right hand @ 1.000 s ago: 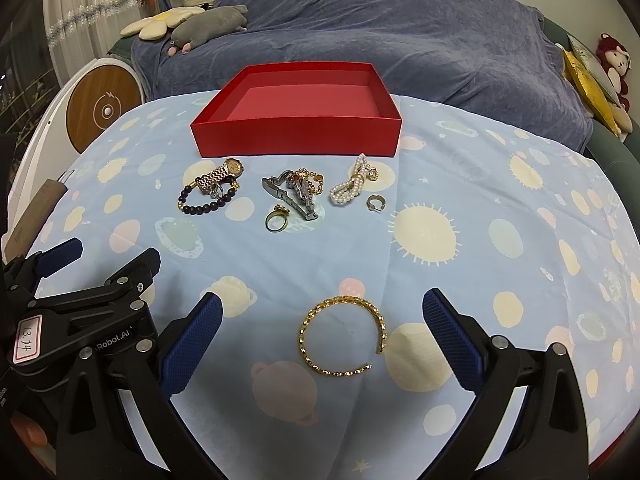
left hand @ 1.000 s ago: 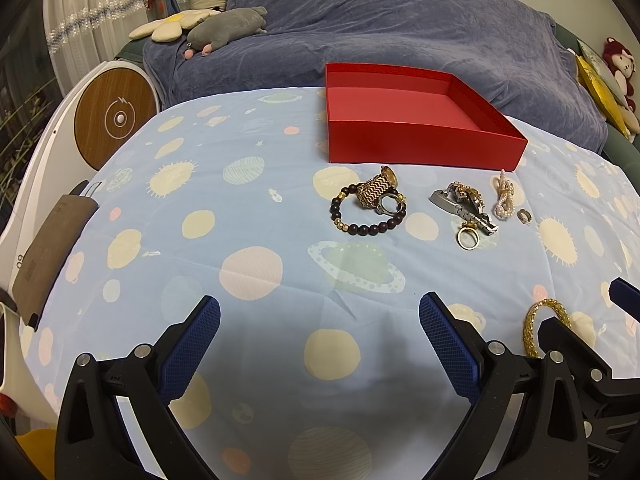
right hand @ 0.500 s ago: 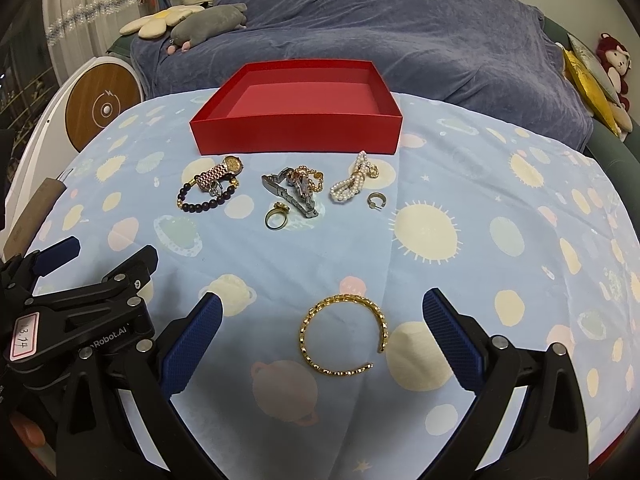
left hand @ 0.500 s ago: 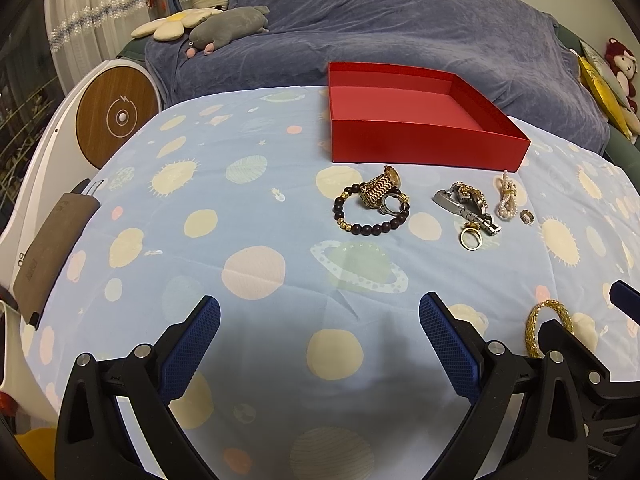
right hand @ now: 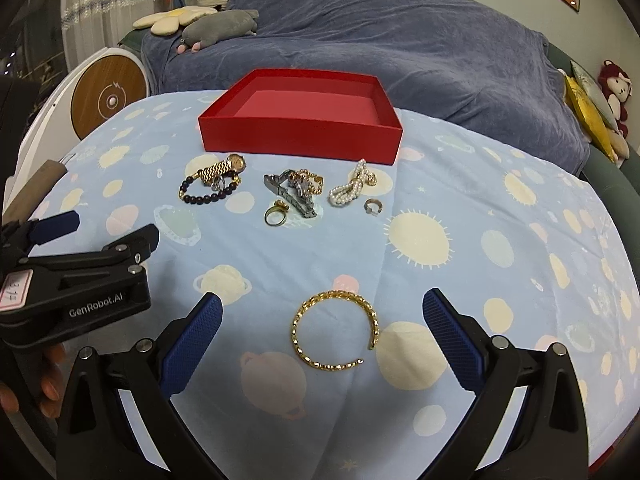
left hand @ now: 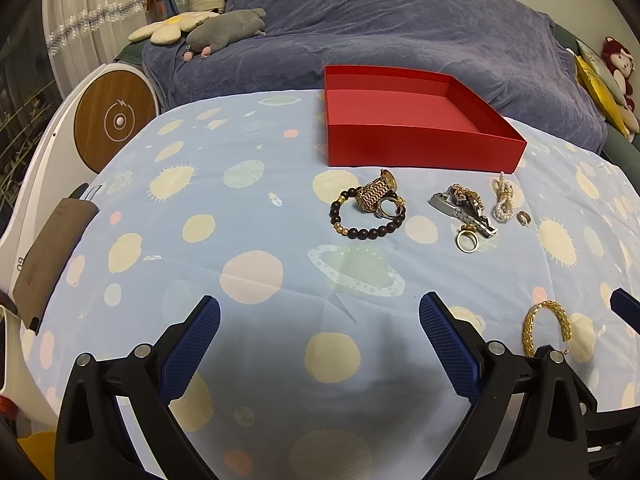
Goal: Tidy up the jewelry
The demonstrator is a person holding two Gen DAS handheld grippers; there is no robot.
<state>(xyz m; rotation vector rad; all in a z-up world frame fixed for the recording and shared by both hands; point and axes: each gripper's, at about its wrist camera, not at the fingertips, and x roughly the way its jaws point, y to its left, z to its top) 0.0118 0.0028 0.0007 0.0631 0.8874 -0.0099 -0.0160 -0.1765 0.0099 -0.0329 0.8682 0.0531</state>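
Planet-print desk (right hand: 500, 208) noted: gold bangle (right hand: 335, 329) lies framed by the spread right hand-held gripper (right hand: 320, 330); left hand-held gripper (left hand: 319, 330) is likewise spread (nothing held); red box (right hand: 300, 136) sits behind.

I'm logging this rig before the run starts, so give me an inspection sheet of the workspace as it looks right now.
Surface: tablecloth, pale blue with planets and suns, creased.
Job's things: red box open, nothing seen inside; gold bangle nearest, between the right gripper's fingers; gold watch on a dark bead bracelet; silver watch tangled with a gold chain; gold ring; pearl strand; small ring.
Clutter: brown pouch at the left edge.
Grippers: left gripper open, over bare cloth; right gripper open.
Cables: nothing seen.
Surroundings: blue-covered sofa, plush toys, round wooden-faced device.
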